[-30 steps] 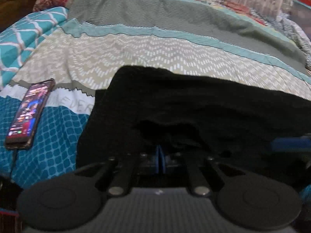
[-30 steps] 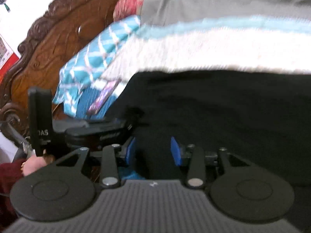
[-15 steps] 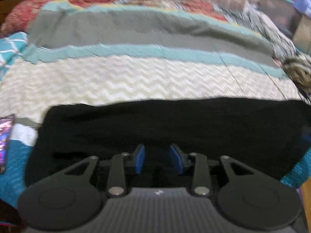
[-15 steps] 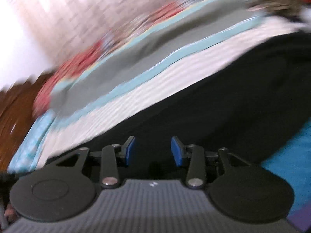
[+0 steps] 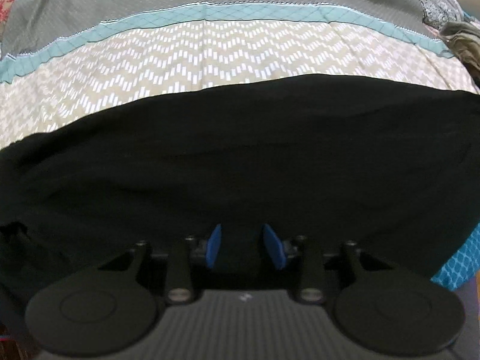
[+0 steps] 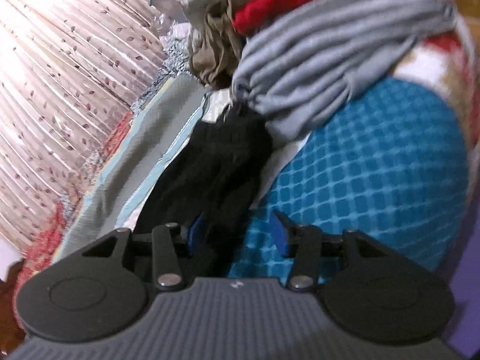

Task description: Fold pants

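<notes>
The black pants [image 5: 240, 156] lie spread across the patterned bedspread [image 5: 210, 60], filling the lower half of the left wrist view. My left gripper [image 5: 244, 247] is open just over their near edge, blue pads apart, holding nothing. In the right wrist view the pants [image 6: 216, 165] run away as a long dark strip. My right gripper [image 6: 237, 234] is open over their near end, its left pad over the black cloth and its right pad over the blue checked bedspread [image 6: 375, 165].
A pile of other clothes, grey [image 6: 324, 69], olive [image 6: 219, 51] and red [image 6: 279, 0], lies at the far end of the pants. A floral curtain [image 6: 60, 90] hangs on the left. The bed's corner drops off at lower right [image 5: 462, 264].
My left gripper let go of the pants, opened and shifted right; the phone left its view. My right gripper swung right, from the headboard side toward the clothes pile.
</notes>
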